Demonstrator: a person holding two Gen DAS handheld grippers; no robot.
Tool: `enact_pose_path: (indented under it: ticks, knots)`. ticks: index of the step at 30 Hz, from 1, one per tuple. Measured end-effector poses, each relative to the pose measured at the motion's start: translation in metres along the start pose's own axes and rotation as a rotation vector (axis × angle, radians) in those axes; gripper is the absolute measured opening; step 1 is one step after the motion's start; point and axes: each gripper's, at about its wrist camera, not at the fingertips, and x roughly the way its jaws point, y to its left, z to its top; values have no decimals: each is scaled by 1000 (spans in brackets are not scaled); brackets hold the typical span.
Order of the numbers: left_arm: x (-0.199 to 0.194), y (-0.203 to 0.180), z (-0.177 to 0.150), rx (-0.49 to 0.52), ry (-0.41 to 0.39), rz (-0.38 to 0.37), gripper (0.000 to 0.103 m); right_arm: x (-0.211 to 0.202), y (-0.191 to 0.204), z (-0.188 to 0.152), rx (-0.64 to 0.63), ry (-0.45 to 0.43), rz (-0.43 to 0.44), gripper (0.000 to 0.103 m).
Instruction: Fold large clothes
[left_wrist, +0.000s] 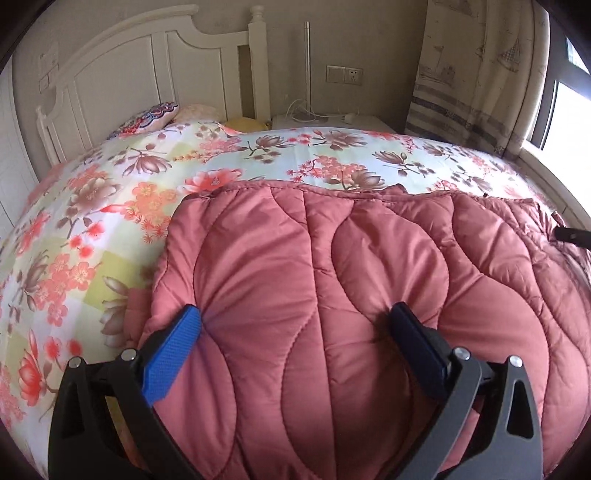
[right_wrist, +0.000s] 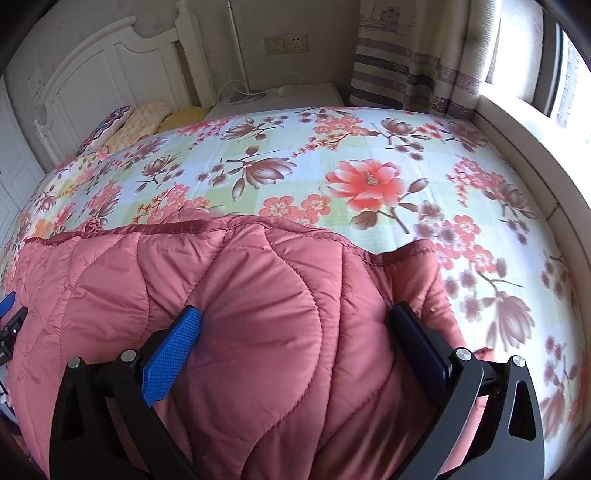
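Observation:
A large pink quilted padded garment (left_wrist: 351, 280) lies on the bed with the floral sheet (left_wrist: 74, 229). My left gripper (left_wrist: 295, 317) has its jaws wide apart, and a thick bulge of the garment sits between the blue fingers (left_wrist: 173, 354). My right gripper (right_wrist: 295, 317) stands the same way over the garment's right part (right_wrist: 258, 295), near its right edge; the padding fills the gap between its fingers (right_wrist: 173, 354). Neither pair of fingers is closed on the fabric. The right gripper's tip shows at the right edge of the left view (left_wrist: 570, 234).
The floral sheet (right_wrist: 369, 155) stretches beyond the garment to the far side. Pillows (right_wrist: 147, 118) and a white headboard (right_wrist: 92, 77) are at the far left. A white nightstand (right_wrist: 295, 96), a curtain (right_wrist: 417, 66) and a window ledge (right_wrist: 524, 147) are at the back and right.

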Motion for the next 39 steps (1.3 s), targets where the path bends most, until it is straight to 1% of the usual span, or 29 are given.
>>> enact_pose_path:
  ticks: [1, 2, 3, 4, 5, 6, 7, 8, 9, 11, 12, 13, 14, 16, 18, 19, 21, 24, 25, 26, 27, 28, 29, 32, 33, 34, 35, 37, 39]
  knots:
    - [0, 1, 0, -3, -1, -3, 101, -9, 2, 0, 9, -12, -20, 98]
    - [-1, 0, 0, 0, -1, 0, 101, -27, 8, -3, 23, -54, -10, 98]
    - [-1, -1, 0, 5, -1, 7, 101, -48, 19, -7, 11, -107, 42, 98]
    - [-1, -1, -1, 7, -1, 10, 101, -63, 30, -12, -17, -142, 81, 98]
    - [-1, -2, -1, 8, -1, 10, 101, -82, 48, -20, -76, -186, 116, 98]
    - [-1, -1, -1, 5, -2, 8, 101, -94, 65, -30, -137, -216, 126, 98]
    - [-1, -2, -1, 4, -3, 8, 101, -99, 79, -37, -186, -225, 127, 98]
    - [-2, -2, -1, 6, -3, 10, 101, -98, 96, -47, -257, -213, 122, 98]
    - [-2, -2, -1, 6, -4, 12, 101, -91, 110, -56, -312, -183, 117, 98]
    - [-1, -2, -2, 4, -6, 13, 101, -67, 122, -69, -354, -118, 94, 99]
    - [-1, -1, -1, 2, -5, 10, 101, -52, 122, -73, -340, -86, 97, 99]
    - [-1, -1, -1, 2, -5, 10, 101, -44, 116, -77, -306, -93, 130, 99]
    - [-1, -1, -2, 4, -4, 12, 101, -41, 109, -79, -271, -125, 165, 99]
    - [-1, 0, -2, 4, -4, 12, 101, -40, 105, -78, -256, -108, 179, 99]
    - [-1, -1, -2, 3, -6, 10, 101, -52, 109, -74, -247, -78, 123, 99]
    - [-1, -1, -1, 3, -6, 11, 101, -64, 113, -75, -249, -90, 120, 99]
    - [-1, -1, -1, 1, -8, 10, 101, -85, 118, -82, -274, -135, 180, 99]
    - [-1, -1, -2, 1, -9, 9, 101, -92, 129, -96, -310, -130, 227, 99]
    - [-2, -1, -2, -2, -10, 8, 101, -84, 137, -103, -340, -100, 224, 99]
    - [-2, -1, -2, -3, -11, 8, 101, -76, 143, -106, -361, -89, 200, 99]
    - [-2, -1, -2, -5, -12, 7, 101, -69, 145, -111, -377, -104, 179, 99]
    - [-2, -1, -2, -5, -13, 6, 101, -66, 145, -114, -379, -125, 179, 99]
    - [-2, -1, -2, -4, -12, 7, 101, -64, 143, -113, -369, -122, 188, 99]
    - [-2, -1, -2, -6, -12, 6, 101, -69, 139, -106, -370, -88, 192, 98]
    - [-2, 0, -2, -7, -12, 5, 101, -76, 135, -102, -368, -95, 184, 98]
    - [-2, 0, -2, -7, -12, 4, 101, -84, 131, -100, -361, -123, 172, 98]
    - [-2, 0, -2, -7, -12, 5, 101, -97, 120, -93, -341, -180, 147, 98]
    - [-2, 0, -2, -7, -12, 6, 101, -108, 97, -78, -288, -235, 94, 98]
    - [-1, 0, -2, -7, -12, 6, 101, -103, 66, -60, -216, -237, 23, 99]
